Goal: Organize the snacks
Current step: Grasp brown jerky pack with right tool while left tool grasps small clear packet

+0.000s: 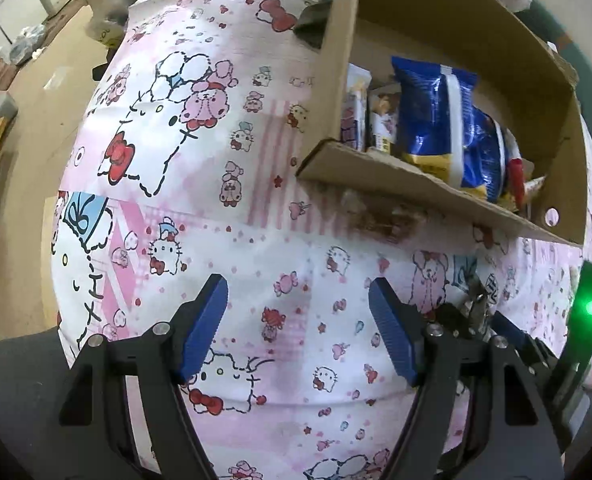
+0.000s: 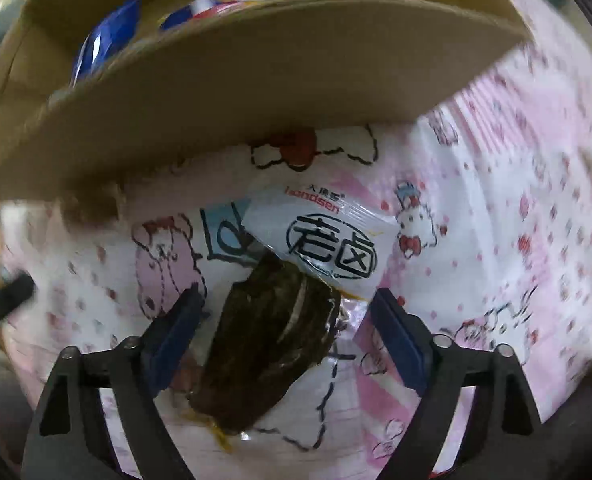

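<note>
My right gripper (image 2: 285, 312) is open, with its two blue fingers (image 2: 175, 332) wide apart. A snack pack (image 2: 279, 312) lies on the pink cloth (image 2: 496, 240) right between them. It has a dark brown food inside a clear wrapper, and a white label end with black writing. The pack is long. Its long way runs from about 7 o'clock near my tool up to about 1 o'clock, where the white end points. So it sits a bit slanted across my fingers, not straight. I cannot tell if the fingers touch it yet; they look just beside it on both sides.

The cardboard box (image 2: 255, 80) is at 12 o'clock, just past the pack, and its front wall hangs over the top of my view. Blue bags (image 2: 107, 44) peek out of it.

My left gripper (image 1: 298, 320) is open too and holds nothing. It is over bare cloth. From there the box is up at 1 o'clock, with a blue bag (image 1: 432, 112) and other snacks standing inside.

I think my right tool is the one to use, since the pack is already in its gap. I would close on the dark middle
</note>
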A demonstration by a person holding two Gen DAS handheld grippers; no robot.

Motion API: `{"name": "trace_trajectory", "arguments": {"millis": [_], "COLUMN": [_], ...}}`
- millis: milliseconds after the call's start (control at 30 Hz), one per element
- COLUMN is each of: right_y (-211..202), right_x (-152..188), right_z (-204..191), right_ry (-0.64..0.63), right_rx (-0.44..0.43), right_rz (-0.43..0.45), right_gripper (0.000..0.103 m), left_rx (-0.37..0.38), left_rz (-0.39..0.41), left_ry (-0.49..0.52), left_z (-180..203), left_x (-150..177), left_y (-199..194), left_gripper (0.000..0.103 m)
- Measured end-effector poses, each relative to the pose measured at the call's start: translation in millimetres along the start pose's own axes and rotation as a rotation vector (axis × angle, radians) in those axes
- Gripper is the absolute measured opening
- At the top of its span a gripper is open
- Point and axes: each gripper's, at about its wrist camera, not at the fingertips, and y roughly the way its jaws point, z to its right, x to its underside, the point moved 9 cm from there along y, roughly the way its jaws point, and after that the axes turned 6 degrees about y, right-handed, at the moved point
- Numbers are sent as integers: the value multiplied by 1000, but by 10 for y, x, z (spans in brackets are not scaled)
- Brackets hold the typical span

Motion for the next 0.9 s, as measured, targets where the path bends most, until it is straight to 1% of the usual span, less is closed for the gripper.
{"name": "trace_trajectory", "arguments": {"millis": [33, 67, 133, 233, 267, 300, 333, 367, 433, 500, 567, 667, 700, 767, 833, 900], "right_y": [-28, -60, -122, -235, -255, -272, -305, -347, -421, -408, -421, -437, -432, -445, -454, -471], "right_x": [3, 1, 10, 9, 16, 24, 19, 4, -39, -34, -57, -46, -41, -97, -120, -130], "right_z": [-1, 12, 49, 102, 115, 135, 140, 168, 184, 214, 340, 406, 392, 494, 531, 559], "right_ry": [-7, -12, 6, 64, 74, 96, 120, 118, 109, 127, 142, 150, 155, 156, 159, 161], "right_rx": [-6, -24, -93, -195, -214, -242, -287, -284, -289, -300, -305, -306, -307, -306, -307, -307], "right_rz": [-1, -11, -42, -69, -72, -79, -80, -68, -49, -61, -63, -63, -63, -62, -61, -59], "right_gripper": [61, 56, 47, 44, 43, 39, 21, 18, 17, 17, 17, 17, 17, 17, 17, 17], "left_rx": [8, 14, 29, 45, 37, 19, 9, 19, 34, 39, 39, 38, 19, 16, 33, 60], "left_rz": [-3, -7, 3, 30, 57, 77, 96, 106, 103, 88, 102, 122, 130, 139, 153, 159], "left_ry": [3, 14, 57, 154, 195, 210, 216, 205, 175, 140, 117, 93, 93, 102, 111, 117], "left_z": [-4, 33, 192, 450, 530, 559, 575, 586, 600, 613, 577, 557, 532, 503, 477, 513], "left_x": [-5, -6, -7, -63, -123, -174, -226, -277, -327, -360, -430, -522, -539, -555, -551, -366], "left_y": [6, 36, 124, 189, 215, 229, 245, 287, 369, 456, 508, 543, 549, 554, 524, 444], "left_gripper": [70, 70, 70, 70, 70, 70, 70, 70, 70, 70, 70, 68, 59, 49, 40, 36]}}
